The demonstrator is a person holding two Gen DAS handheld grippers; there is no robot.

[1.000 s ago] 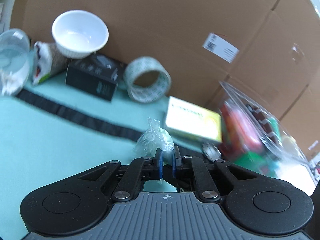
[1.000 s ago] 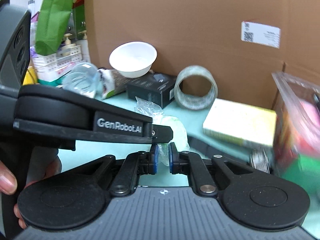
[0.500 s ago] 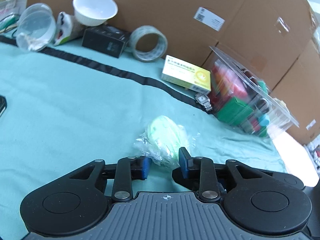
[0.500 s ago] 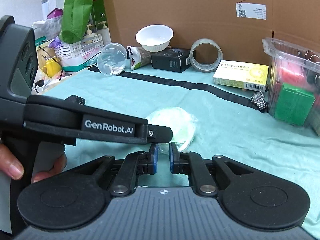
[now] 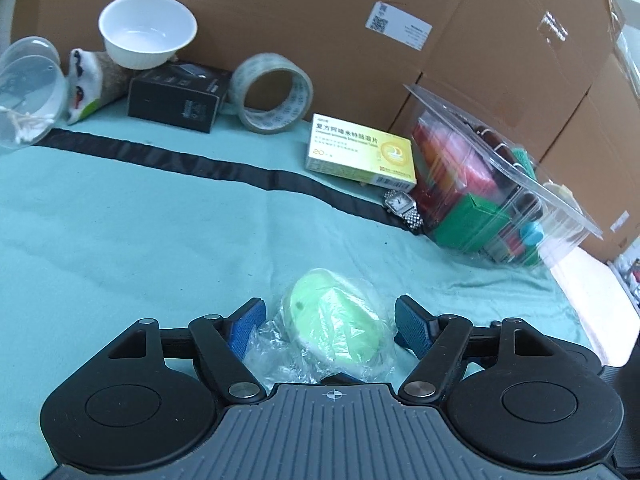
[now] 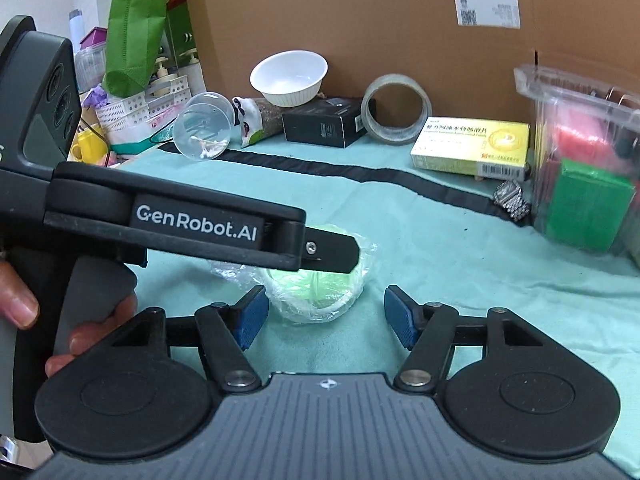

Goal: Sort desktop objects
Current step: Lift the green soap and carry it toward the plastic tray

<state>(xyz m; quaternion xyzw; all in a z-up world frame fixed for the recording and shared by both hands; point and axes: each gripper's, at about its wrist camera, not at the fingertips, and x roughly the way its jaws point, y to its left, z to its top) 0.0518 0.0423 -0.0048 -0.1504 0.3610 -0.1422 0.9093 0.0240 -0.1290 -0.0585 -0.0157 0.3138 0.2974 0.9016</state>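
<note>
A pale green round object wrapped in clear plastic [image 5: 334, 320] lies on the teal cloth [image 5: 140, 240]. My left gripper [image 5: 330, 326] straddles it; its jaws are opening and the blue pads [image 5: 246, 326] stand clear of the wrap on both sides. In the right wrist view the same wrapped object [image 6: 320, 286] lies just ahead of my right gripper [image 6: 324, 318], whose jaws are also opening with nothing pressed between them. The left gripper's black body [image 6: 192, 224] crosses that view above the object, held by a hand [image 6: 24, 308].
Along the cardboard wall [image 5: 320, 20] stand a white bowl [image 5: 148, 30] on a black box [image 5: 176, 98], a tape roll [image 5: 272, 98], a yellow medicine box [image 5: 360, 152], a wristwatch [image 5: 402, 208] and a clear container [image 5: 500, 192] of coloured items. A clear lidded cup [image 5: 28, 96] lies far left.
Both grippers were shut on the wrapped green object a second ago. It now rests on the cloth, and both pairs of jaws have spread wide, letting it go.
</note>
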